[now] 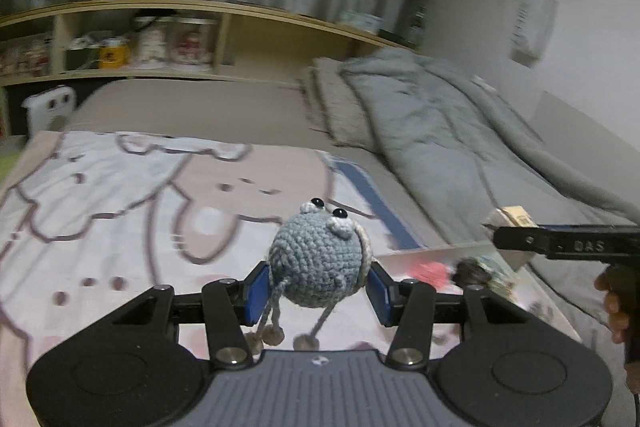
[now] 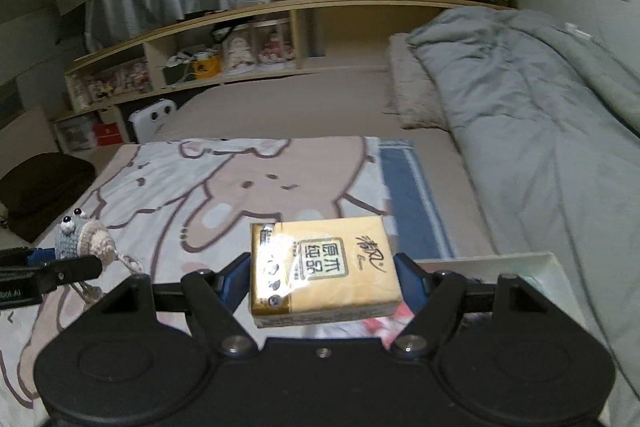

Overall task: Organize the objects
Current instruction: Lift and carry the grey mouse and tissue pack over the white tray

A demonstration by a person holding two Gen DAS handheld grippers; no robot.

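Observation:
My left gripper (image 1: pixel 318 285) is shut on a grey crocheted toy (image 1: pixel 318 259) with black bead eyes and dangling legs, held above a cartoon-print blanket (image 1: pixel 120 207). My right gripper (image 2: pixel 322 277) is shut on a yellow tissue pack (image 2: pixel 324 267), lifted over the same blanket (image 2: pixel 224 183). In the left wrist view the right gripper (image 1: pixel 496 227) reaches in from the right edge with the tissue pack (image 1: pixel 516 215) at its tip. The right wrist view shows the left gripper (image 2: pixel 80 257) at the far left, holding the crocheted toy (image 2: pixel 82 237).
A white tray (image 2: pixel 556 267) with small items lies on the bed at the lower right. A rumpled grey duvet (image 2: pixel 540 115) and a pillow (image 2: pixel 412 87) fill the right side. Wooden shelves (image 2: pixel 200 67) with boxes and figures run along the back. A hand (image 1: pixel 616 303) grips the right tool.

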